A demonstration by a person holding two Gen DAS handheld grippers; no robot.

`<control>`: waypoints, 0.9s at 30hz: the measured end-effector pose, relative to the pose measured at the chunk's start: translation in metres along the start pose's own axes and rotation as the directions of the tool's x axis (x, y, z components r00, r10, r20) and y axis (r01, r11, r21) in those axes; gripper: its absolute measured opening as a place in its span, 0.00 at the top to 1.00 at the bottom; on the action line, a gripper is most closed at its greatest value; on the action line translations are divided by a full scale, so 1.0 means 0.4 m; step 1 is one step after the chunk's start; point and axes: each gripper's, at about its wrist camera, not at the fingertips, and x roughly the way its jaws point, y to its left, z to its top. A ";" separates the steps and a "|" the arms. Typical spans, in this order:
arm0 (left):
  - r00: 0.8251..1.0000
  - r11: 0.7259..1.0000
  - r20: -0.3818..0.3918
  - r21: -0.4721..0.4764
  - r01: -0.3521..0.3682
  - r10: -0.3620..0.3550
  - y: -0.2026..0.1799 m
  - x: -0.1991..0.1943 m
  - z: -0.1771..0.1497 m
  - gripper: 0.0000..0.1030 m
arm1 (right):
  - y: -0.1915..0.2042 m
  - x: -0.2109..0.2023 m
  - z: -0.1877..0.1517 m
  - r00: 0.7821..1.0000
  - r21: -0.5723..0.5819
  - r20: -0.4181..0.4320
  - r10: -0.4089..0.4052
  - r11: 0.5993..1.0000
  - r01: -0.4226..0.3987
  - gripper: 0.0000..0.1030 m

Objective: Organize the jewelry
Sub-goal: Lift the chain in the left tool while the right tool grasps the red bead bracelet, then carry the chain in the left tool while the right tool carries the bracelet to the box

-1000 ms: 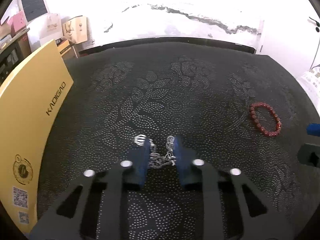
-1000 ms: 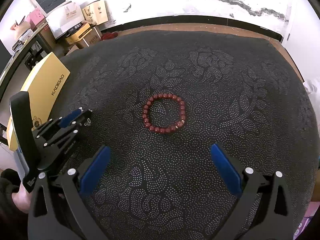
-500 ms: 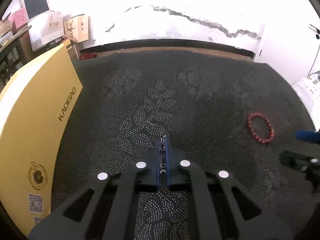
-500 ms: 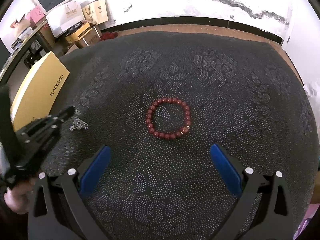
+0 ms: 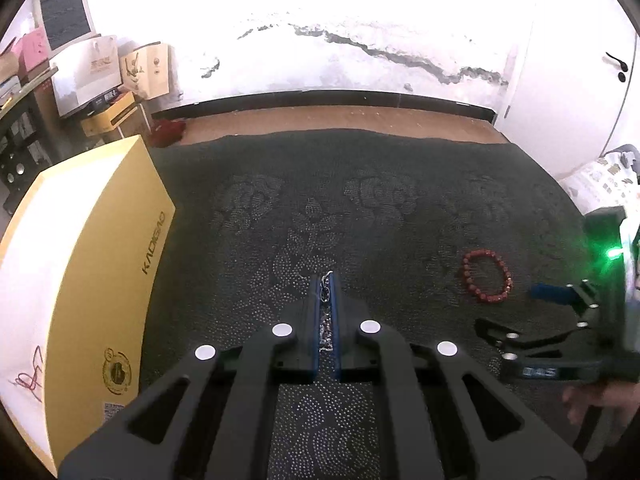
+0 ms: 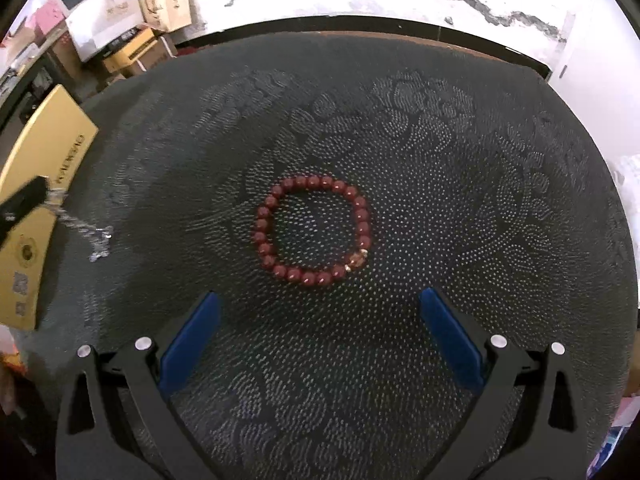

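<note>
A: Silver chain [image 5: 327, 292] clamped between the pads of the left hand-held gripper [image 5: 327, 280], loose end dangling [image 6: 86, 236] over the dark patterned cloth [image 5: 360, 208]. Risk: thin links slip out or snag the weave.

B: Noted. Red bead bracelet [image 6: 314, 230] lies flat, just ahead of the right hand-held gripper [image 6: 316, 300], jaws wide apart. Yellow box [image 5: 80, 264] left.

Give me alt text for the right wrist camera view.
A red bead bracelet lies in a ring on a dark dotted cloth, just ahead of the right gripper, whose blue fingers stand wide open. At far left, the left gripper dangles a silver chain beside a yellow box.
</note>
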 end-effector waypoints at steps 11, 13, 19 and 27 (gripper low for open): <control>1.000 0.999 0.006 -0.050 0.012 -0.012 0.074 -0.049 0.062 0.96 | 0.046 0.027 0.039 0.997 -0.025 0.045 -0.065 0.997 0.066 0.21; 1.000 0.998 0.007 -0.058 0.016 -0.015 0.087 -0.059 0.064 0.96 | 0.059 0.012 0.045 0.997 -0.043 0.061 -0.054 0.997 0.057 0.69; 1.000 0.997 0.020 -0.071 0.025 -0.023 0.115 -0.090 0.069 0.96 | 0.091 0.001 0.052 0.998 -0.045 0.043 -0.039 0.998 0.041 0.86; 0.999 0.998 0.043 -0.055 0.029 -0.026 0.119 -0.147 0.094 0.96 | 0.122 -0.109 0.077 0.993 -0.052 0.114 0.008 0.999 -0.002 0.86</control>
